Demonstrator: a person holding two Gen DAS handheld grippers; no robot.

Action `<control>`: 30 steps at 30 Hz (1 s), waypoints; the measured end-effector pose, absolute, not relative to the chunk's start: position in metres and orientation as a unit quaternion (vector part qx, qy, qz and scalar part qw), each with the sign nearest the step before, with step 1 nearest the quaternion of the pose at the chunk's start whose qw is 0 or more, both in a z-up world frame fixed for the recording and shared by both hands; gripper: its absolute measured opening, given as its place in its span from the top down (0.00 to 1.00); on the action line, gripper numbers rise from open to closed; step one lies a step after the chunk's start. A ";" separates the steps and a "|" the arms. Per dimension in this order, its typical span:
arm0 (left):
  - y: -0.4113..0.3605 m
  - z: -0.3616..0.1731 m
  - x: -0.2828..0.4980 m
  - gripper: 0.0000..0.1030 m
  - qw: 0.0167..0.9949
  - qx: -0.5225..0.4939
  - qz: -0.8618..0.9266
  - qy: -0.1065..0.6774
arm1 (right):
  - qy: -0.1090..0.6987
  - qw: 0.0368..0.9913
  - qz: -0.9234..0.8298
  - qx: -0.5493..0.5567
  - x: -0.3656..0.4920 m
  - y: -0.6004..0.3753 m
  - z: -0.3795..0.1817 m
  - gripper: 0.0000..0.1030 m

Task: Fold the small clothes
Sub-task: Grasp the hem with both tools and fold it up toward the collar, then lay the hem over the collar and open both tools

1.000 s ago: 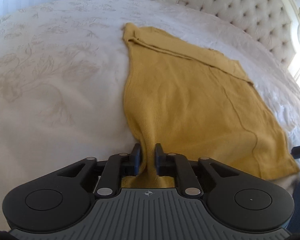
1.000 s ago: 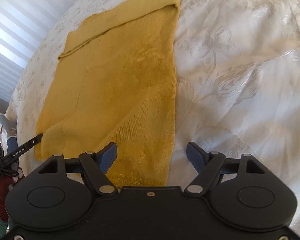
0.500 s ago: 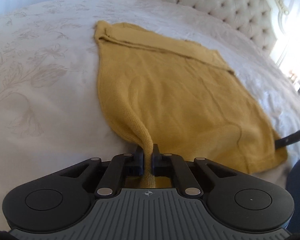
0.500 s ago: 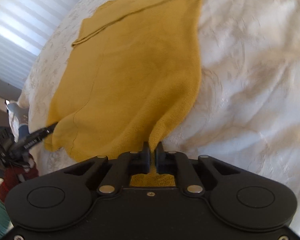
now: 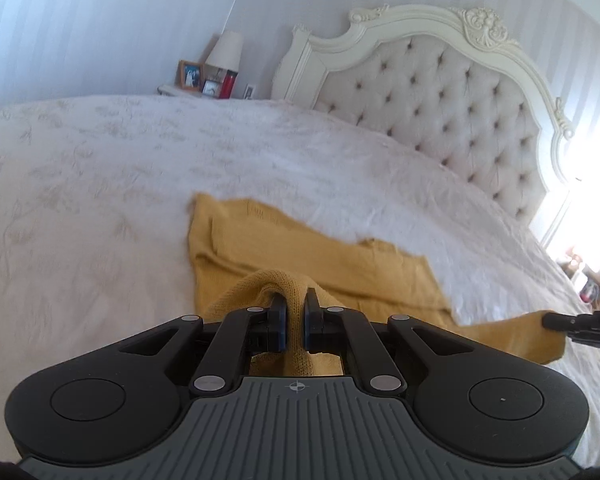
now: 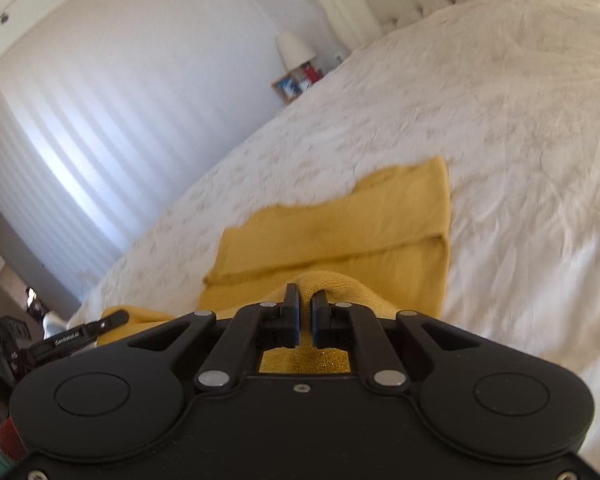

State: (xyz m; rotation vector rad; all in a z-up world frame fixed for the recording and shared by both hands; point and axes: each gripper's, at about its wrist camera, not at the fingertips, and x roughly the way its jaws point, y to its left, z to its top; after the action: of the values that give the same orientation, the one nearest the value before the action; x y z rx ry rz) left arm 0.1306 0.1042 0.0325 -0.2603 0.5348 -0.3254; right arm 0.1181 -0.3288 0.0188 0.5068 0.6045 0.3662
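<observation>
left wrist: left claw (image 5: 294, 307) pinching yellow top (image 5: 320, 258) hem
right wrist: right claw (image 6: 305, 309) pinching hem too
progress: hem lifted off bed (image 5: 100, 208), fold unfinished

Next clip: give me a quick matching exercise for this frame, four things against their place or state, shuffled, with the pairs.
Things:
1. left gripper
2. yellow knit garment
3. lamp
4. tufted headboard

Place or state:
A. at the head of the bed
B. on the nightstand beside photo frames
C. shut on a raised fold of fabric
D. partly folded on the white bedspread

Pairs: 1-C, 2-D, 3-B, 4-A
</observation>
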 end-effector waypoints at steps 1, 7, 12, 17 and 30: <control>0.101 0.035 0.139 0.93 0.944 -0.126 -0.159 0.259 | 0.286 0.909 0.172 0.251 0.123 -0.331 0.019 0.87; 0.090 0.041 0.185 0.93 0.947 -0.112 -0.156 0.258 | 0.263 0.914 0.140 0.274 0.166 -0.340 0.014 0.87; 0.088 0.033 0.223 0.93 0.945 -0.119 -0.146 0.269 | 0.259 0.918 0.113 0.278 0.205 -0.342 0.004 0.87; 0.086 0.017 0.262 0.93 0.939 -0.113 -0.132 0.297 | 0.267 0.918 0.091 0.279 0.243 -0.339 -0.013 0.87; 0.073 -0.021 0.319 0.91 0.934 -0.073 -0.107 0.332 | 0.296 0.917 0.027 0.265 0.302 -0.331 -0.061 0.87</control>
State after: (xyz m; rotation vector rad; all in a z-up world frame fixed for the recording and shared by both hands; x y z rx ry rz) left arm 0.3194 0.0728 -0.0207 -0.1502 0.6785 -0.2182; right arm 0.3022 -0.3311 -0.0609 0.5448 0.6092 0.0558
